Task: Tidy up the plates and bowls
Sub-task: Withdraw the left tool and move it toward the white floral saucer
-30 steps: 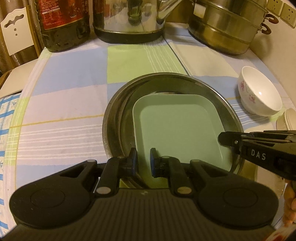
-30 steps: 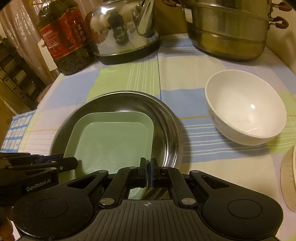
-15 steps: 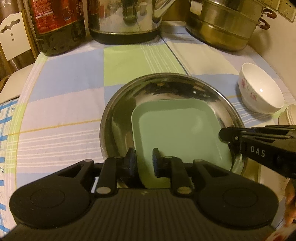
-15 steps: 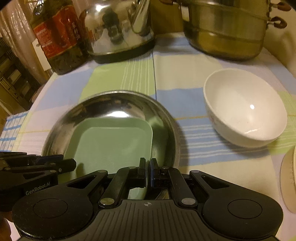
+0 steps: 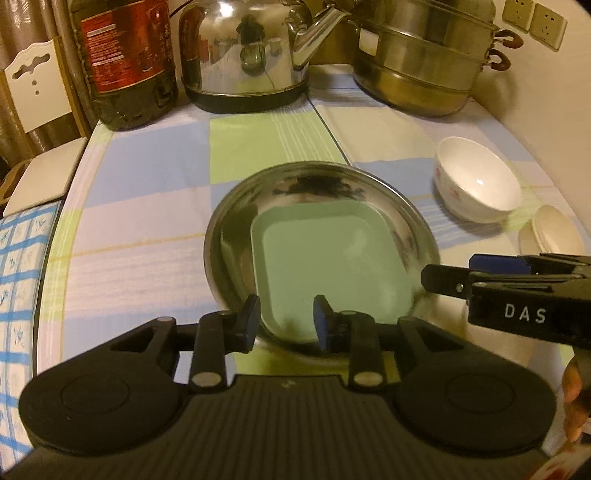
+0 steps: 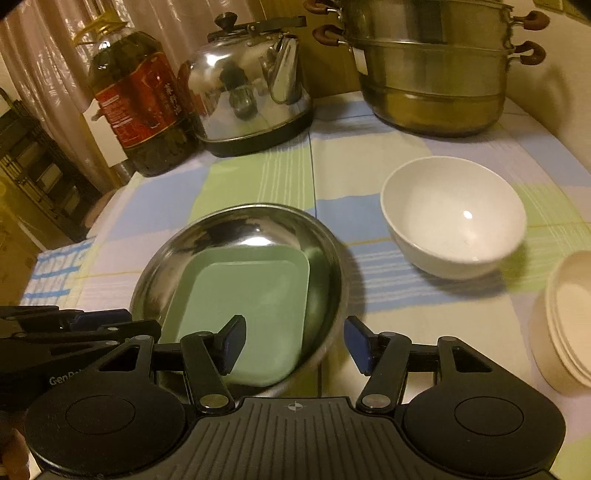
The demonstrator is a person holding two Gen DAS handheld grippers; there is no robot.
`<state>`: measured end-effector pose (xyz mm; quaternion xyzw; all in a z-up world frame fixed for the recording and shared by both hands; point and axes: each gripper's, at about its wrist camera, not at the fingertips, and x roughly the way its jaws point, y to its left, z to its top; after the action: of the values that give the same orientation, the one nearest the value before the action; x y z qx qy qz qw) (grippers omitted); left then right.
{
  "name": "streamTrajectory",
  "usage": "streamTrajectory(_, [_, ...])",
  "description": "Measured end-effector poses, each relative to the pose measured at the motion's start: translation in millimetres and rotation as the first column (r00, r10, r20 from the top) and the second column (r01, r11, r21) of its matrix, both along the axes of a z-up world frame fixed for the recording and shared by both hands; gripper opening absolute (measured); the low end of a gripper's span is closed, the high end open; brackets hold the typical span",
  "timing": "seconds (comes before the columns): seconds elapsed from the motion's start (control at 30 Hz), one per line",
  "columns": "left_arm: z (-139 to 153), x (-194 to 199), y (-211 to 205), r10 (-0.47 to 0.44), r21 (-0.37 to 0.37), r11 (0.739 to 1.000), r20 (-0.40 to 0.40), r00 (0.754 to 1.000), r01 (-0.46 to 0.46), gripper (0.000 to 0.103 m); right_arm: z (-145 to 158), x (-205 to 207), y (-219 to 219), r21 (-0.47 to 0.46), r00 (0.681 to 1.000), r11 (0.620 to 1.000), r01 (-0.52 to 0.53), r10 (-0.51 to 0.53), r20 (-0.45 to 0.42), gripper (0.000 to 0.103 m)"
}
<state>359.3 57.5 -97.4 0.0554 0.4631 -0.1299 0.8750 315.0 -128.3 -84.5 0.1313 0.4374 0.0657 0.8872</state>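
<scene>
A green square plate (image 5: 328, 266) (image 6: 251, 295) lies inside a round steel plate (image 5: 229, 206) (image 6: 166, 258) on the checked tablecloth. My left gripper (image 5: 286, 325) hovers over the plates' near edge. Its jaws are opening, and the pads stand clear of the green plate seen between them. My right gripper (image 6: 295, 341) is over the steel plate's near right rim, with jaws opening wide and touching nothing. Each gripper shows in the other's view, the right gripper (image 5: 458, 269) and the left gripper (image 6: 122, 321). A white bowl (image 5: 480, 184) (image 6: 454, 218) stands to the right, beside stacked cream plates (image 5: 557, 236) (image 6: 569, 317).
Along the back stand an oil bottle (image 5: 125, 62), a steel kettle (image 5: 247, 55) and a tiered steamer pot (image 5: 424, 62). A white chair (image 5: 37, 99) is past the table's left edge. A wall with sockets (image 5: 546, 22) closes the right side.
Both grippers have let go of the plates' near edge, opened and lifted back. The right one went from shut to wide open. The plates now look smaller and farther off.
</scene>
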Motion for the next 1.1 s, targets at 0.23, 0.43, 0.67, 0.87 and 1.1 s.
streamTrajectory(0.23, [13, -46, -7, 0.071, -0.003, 0.997, -0.030, 0.997, -0.071, 0.029, 13, -40, -15, 0.028, 0.999, 0.998, -0.049, 0.050, -0.008, 0.059])
streamTrajectory(0.43, [19, -86, -18, 0.119, 0.011, 0.993, -0.037, 0.992, -0.118, 0.029, 23, -76, -27, 0.028, 0.994, 0.994, -0.107, 0.108, -0.017, 0.059])
streamTrajectory(0.67, [24, -126, -31, 0.164, 0.003, 0.986, -0.049, 0.985, -0.164, 0.029, 27, -112, -41, 0.013, 0.987, 0.988, -0.154, 0.155, -0.035, 0.059])
streamTrajectory(0.87, [25, -150, -44, 0.184, 0.003, 0.983, -0.048, 0.982, -0.184, 0.029, 27, -136, -55, -0.001, 0.984, 0.985, -0.172, 0.172, -0.047, 0.059])
streamTrajectory(1.1, [23, -166, -59, 0.176, -0.006, 0.984, -0.056, 0.983, -0.176, 0.029, 22, -153, -69, -0.018, 0.983, 0.985, -0.172, 0.171, -0.068, 0.059])
